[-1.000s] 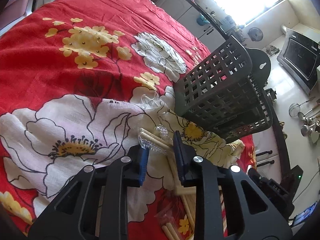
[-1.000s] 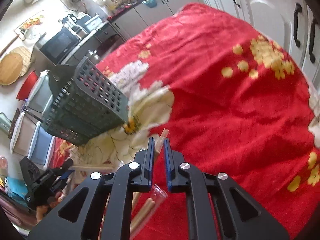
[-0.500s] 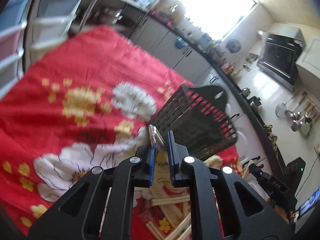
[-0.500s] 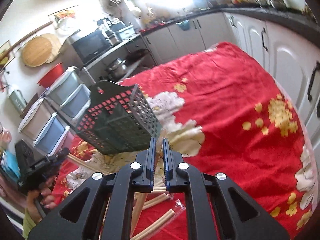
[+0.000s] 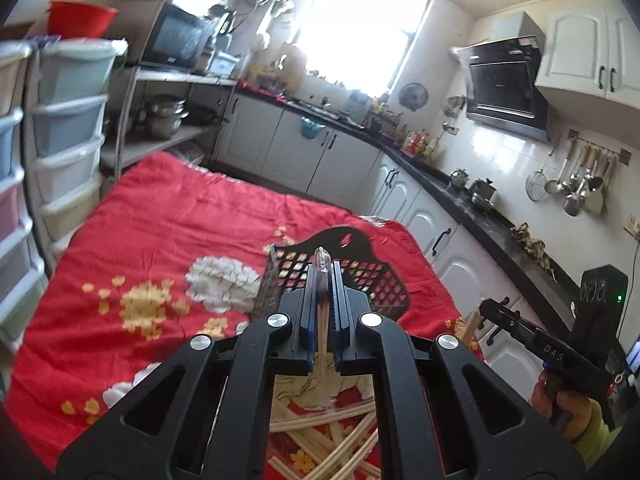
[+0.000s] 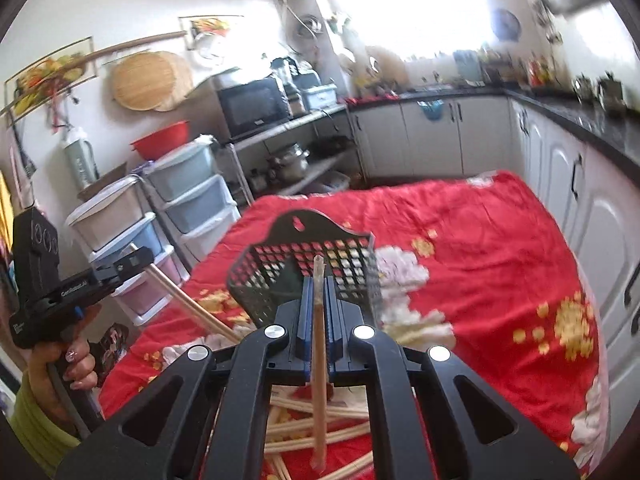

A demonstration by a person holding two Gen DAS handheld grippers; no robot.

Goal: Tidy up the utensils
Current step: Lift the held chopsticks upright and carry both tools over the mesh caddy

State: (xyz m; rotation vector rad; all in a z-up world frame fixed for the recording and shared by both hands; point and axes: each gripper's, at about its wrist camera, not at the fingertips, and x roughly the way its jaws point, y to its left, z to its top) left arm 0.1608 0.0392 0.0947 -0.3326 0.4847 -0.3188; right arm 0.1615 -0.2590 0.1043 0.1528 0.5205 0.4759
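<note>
A black perforated utensil basket [image 5: 362, 276] [image 6: 312, 268] stands on the red floral tablecloth [image 5: 160, 240] [image 6: 500, 260]. My left gripper [image 5: 323, 276] is shut on a wrapped pair of chopsticks [image 5: 322, 304], held high with its plastic tip over the basket. My right gripper [image 6: 317, 284] is shut on another wrapped pair of chopsticks [image 6: 319, 360], also raised in front of the basket. Several wrapped chopsticks [image 5: 328, 436] [image 6: 312, 428] lie in a pile on the cloth below both grippers. The left gripper also shows in the right wrist view [image 6: 132, 264], the right gripper body in the left wrist view [image 5: 532, 340].
Stacked plastic drawers [image 5: 60, 128] [image 6: 180, 208] stand left of the table. White kitchen cabinets [image 5: 420, 208] [image 6: 580, 184] run along its far and right sides. A shelf with a microwave [image 6: 256, 104] and pots is behind.
Both grippers have risen and tilted up from the cloth, each carrying its chopsticks. The left closed on its pair a second ago. The basket now sits lower in both views.
</note>
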